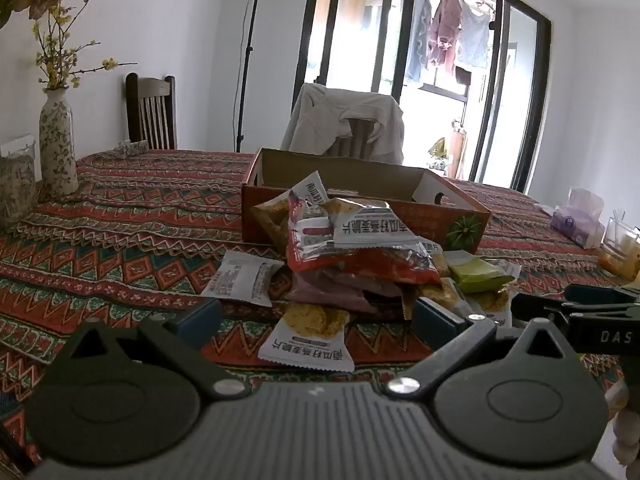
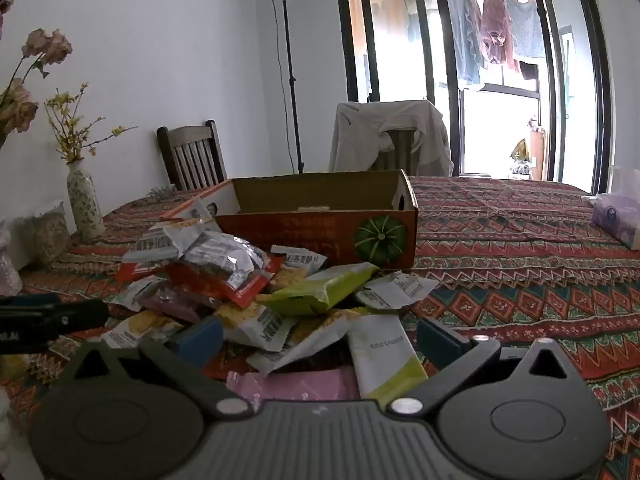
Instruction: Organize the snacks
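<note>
A pile of snack packets (image 1: 360,252) lies on the patterned tablecloth in front of an open orange cardboard box (image 1: 440,216) with a pumpkin picture. My left gripper (image 1: 316,320) is open and empty, just short of a white cracker packet (image 1: 310,336). In the right wrist view the same pile (image 2: 240,272) lies before the box (image 2: 304,232). My right gripper (image 2: 320,336) is open and empty, with a white and green packet (image 2: 384,356) and a pink packet (image 2: 296,386) between its fingers.
A floral vase (image 1: 56,144) and a jar (image 1: 14,188) stand at the left. A purple tissue pack (image 1: 576,224) and a clear holder (image 1: 620,240) sit at the right. Two chairs (image 1: 152,112) stand behind the table. The right gripper's finger (image 1: 580,312) reaches in from the right.
</note>
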`<state>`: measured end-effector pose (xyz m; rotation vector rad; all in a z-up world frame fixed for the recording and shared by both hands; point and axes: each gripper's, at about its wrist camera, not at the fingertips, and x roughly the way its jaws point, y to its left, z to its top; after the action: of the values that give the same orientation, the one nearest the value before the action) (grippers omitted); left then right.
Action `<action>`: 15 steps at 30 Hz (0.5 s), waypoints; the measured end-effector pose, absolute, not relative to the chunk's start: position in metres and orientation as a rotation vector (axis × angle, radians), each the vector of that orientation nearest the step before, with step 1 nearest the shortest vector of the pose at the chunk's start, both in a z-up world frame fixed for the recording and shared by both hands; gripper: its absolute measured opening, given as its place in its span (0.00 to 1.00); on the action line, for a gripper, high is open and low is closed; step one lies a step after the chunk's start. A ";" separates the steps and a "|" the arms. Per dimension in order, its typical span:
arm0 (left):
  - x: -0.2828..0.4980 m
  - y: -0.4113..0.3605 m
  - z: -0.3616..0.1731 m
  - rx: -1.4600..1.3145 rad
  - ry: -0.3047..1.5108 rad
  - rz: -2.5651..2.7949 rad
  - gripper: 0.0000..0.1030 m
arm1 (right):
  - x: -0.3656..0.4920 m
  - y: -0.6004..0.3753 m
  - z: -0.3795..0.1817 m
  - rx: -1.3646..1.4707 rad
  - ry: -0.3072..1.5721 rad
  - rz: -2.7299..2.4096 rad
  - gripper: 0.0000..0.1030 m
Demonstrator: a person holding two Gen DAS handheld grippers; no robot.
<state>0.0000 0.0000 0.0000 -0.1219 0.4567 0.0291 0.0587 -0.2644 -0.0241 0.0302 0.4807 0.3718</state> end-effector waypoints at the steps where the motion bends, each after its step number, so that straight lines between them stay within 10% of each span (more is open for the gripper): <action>1: 0.000 0.000 0.000 -0.121 0.459 0.029 1.00 | 0.059 -0.265 -0.024 0.030 0.480 0.372 1.00; 15: 0.001 0.001 0.000 -0.126 0.458 0.028 1.00 | 0.058 -0.265 -0.025 0.028 0.484 0.372 1.00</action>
<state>0.0007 0.0005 -0.0003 -0.1265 0.4582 0.0283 0.0583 -0.2645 -0.0252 0.0284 0.4840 0.3724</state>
